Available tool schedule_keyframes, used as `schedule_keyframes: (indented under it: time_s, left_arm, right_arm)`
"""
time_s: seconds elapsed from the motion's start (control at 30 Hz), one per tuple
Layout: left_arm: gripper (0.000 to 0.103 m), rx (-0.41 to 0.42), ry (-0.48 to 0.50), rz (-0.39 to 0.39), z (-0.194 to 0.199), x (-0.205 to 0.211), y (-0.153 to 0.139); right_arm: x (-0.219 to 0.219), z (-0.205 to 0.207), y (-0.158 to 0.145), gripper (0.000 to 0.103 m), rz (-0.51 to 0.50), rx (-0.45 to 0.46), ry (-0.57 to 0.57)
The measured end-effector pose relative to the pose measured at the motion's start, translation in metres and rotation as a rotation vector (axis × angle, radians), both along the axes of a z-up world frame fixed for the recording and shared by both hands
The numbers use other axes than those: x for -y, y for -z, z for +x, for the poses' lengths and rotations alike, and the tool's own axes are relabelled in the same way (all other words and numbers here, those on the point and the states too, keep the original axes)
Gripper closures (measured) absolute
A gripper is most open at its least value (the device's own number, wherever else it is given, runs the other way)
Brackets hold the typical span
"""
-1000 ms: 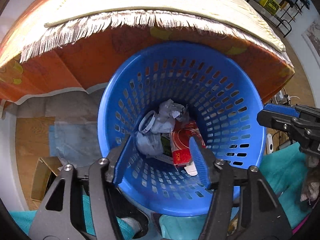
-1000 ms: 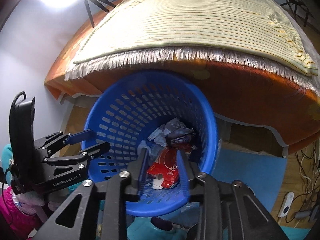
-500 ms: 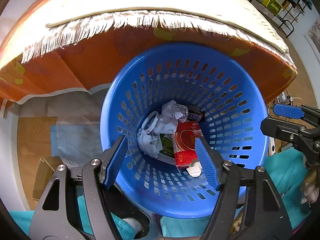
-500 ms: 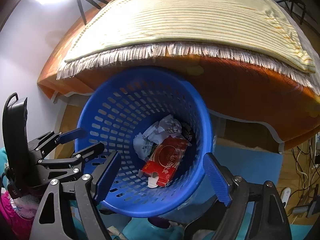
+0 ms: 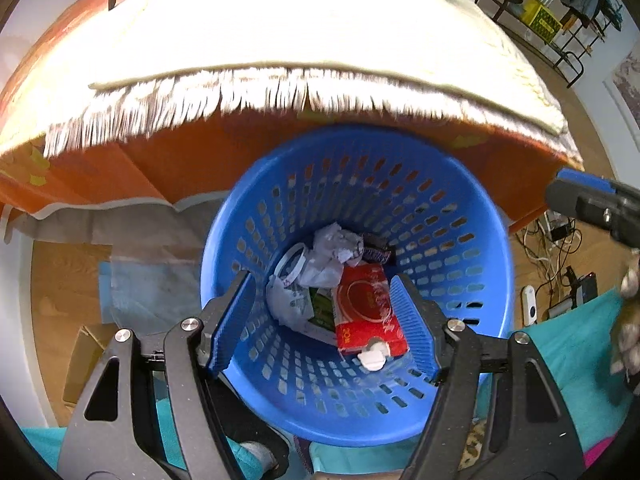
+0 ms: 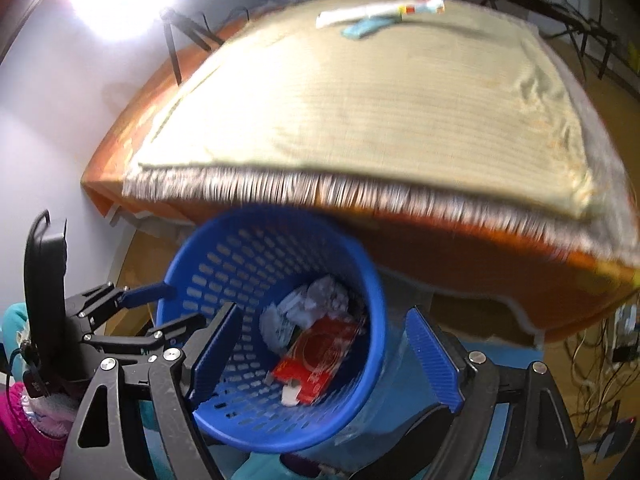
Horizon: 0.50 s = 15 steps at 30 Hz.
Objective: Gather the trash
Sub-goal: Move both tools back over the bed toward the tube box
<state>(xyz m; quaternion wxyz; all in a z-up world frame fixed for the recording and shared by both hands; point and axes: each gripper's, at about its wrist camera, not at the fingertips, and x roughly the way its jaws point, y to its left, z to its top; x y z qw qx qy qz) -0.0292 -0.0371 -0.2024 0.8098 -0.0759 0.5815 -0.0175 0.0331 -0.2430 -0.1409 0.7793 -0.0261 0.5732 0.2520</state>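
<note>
- Wooden floor, with a worktop (image 6: 360, 112) draped in an orange cloth and a pale fringed mat; a blue perforated basket (image 5: 460, 248) stands on the floor against its near edge.
- Left gripper (image 5: 324, 316) hangs over the basket mouth, fingers (image 5: 234, 320) spread wide, nothing between them.
- Right gripper (image 6: 324, 354) hovers just right of the basket, its fingers wide apart too and empty — that view is blurred.
- Collected trash sits at the basket bottom: a red packet (image 5: 368, 312), crumpled white paper (image 5: 334, 242), a clear plastic piece (image 5: 290, 300) and a dark wrapper (image 5: 376, 250).
- Remaining trash lies at the far end of the worktop: a long white tube-like wrapper (image 6: 380, 10) with a small blue scrap (image 6: 364, 29) touching it.
- Wrapper's long axis runs left to right across the far edge, its coloured end pointing right — crosswise to the fingers.
- It lies straight ahead of and above the right gripper, well apart from it; judging by this, the right hand looks better placed to reach it.
</note>
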Motion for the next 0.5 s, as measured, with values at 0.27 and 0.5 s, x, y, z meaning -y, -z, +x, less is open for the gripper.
schedule_keyframes:
  time_s: [0.27, 0.5]
  left_arm:
    - [0.031, 0.043, 0.018, 0.002, 0.035, -0.006, -0.023]
    - [0.031, 0.061, 0.061, -0.002, 0.071, -0.003, -0.034]
  right_arm:
    - [0.004, 0.046, -0.036, 0.016, -0.027, 0.123, -0.023]
    - [0.0, 0.102, -0.063, 0.016, -0.05, 0.187, -0.054]
